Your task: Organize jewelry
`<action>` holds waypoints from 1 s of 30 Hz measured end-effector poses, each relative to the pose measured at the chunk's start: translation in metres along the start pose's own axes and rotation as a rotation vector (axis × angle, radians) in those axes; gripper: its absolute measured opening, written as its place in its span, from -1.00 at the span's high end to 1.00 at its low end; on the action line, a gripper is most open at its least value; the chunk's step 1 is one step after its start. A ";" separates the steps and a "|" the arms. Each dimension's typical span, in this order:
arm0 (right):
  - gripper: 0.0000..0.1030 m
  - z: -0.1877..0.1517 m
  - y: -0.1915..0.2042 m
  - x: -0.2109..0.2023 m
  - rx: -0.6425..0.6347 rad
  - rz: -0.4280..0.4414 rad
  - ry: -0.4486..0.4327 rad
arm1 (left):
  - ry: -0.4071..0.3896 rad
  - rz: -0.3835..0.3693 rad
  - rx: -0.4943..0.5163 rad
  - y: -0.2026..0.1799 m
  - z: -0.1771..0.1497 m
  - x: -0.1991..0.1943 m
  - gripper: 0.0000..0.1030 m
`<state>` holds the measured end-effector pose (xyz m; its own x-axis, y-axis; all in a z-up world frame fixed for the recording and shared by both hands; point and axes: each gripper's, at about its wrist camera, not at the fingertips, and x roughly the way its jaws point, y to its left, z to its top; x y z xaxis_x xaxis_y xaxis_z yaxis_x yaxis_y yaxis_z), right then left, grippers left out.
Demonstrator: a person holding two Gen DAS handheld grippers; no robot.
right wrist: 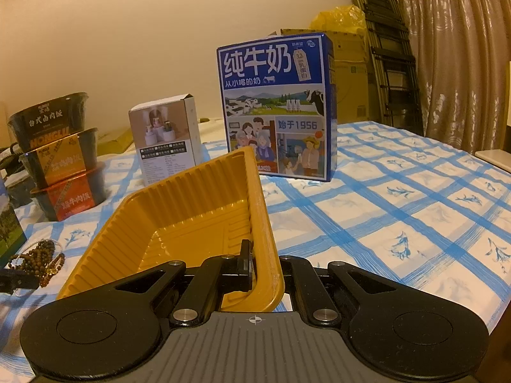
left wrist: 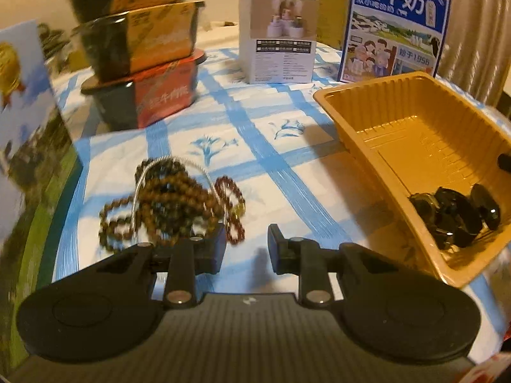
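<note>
The ribbed yellow plastic tray [left wrist: 399, 121] lies with its long axis running from upper centre to the lower right of the left wrist view, tilted, its near wall raised in the right wrist view. Dark, glossy pieces [left wrist: 453, 217], perhaps black jewelry, sit in its lower right corner. The right hand-held gripper [right wrist: 255, 265] is clenched on the tray's wall. The left hand-held gripper [left wrist: 246, 245] stands released with nothing between its fingers, just right of the blurred heap of brown and red bead bracelets [left wrist: 172, 204] at centre left. The table [right wrist: 415, 210] wears a blue-checked white cloth; a blue milk carton [right wrist: 274, 108], a small white box [right wrist: 166, 137] and stacked black food bowls [right wrist: 60, 156] stand behind, a beige curtain [right wrist: 456, 48] at upper right.
</note>
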<state>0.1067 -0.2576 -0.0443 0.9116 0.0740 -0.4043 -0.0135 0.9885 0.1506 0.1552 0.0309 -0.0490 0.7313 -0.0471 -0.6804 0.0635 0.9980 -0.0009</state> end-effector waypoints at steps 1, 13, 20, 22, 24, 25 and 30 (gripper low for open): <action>0.91 -0.001 -0.001 0.000 0.000 0.000 0.000 | -0.001 0.004 0.018 -0.001 0.002 0.004 0.54; 0.90 -0.001 -0.002 0.001 0.001 0.000 0.001 | 0.010 0.045 0.251 -0.011 0.010 0.040 0.68; 0.90 -0.001 -0.001 0.000 0.001 0.001 0.001 | 0.011 0.048 0.274 -0.011 0.007 0.041 0.82; 0.90 -0.002 -0.002 0.001 0.001 0.001 0.002 | 0.020 0.040 0.268 -0.011 0.007 0.038 0.82; 0.90 -0.002 -0.002 0.001 0.002 0.001 0.002 | 0.022 0.015 0.245 -0.011 0.007 0.029 0.82; 0.91 -0.002 -0.002 0.001 0.001 0.001 0.002 | 0.020 0.006 0.239 -0.012 0.006 0.024 0.82; 0.91 -0.002 -0.002 0.001 0.001 0.001 0.002 | 0.003 -0.048 0.198 -0.017 -0.003 -0.009 0.82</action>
<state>0.1065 -0.2595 -0.0466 0.9107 0.0751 -0.4061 -0.0137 0.9883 0.1521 0.1458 0.0145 -0.0449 0.7225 -0.0937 -0.6850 0.2305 0.9668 0.1108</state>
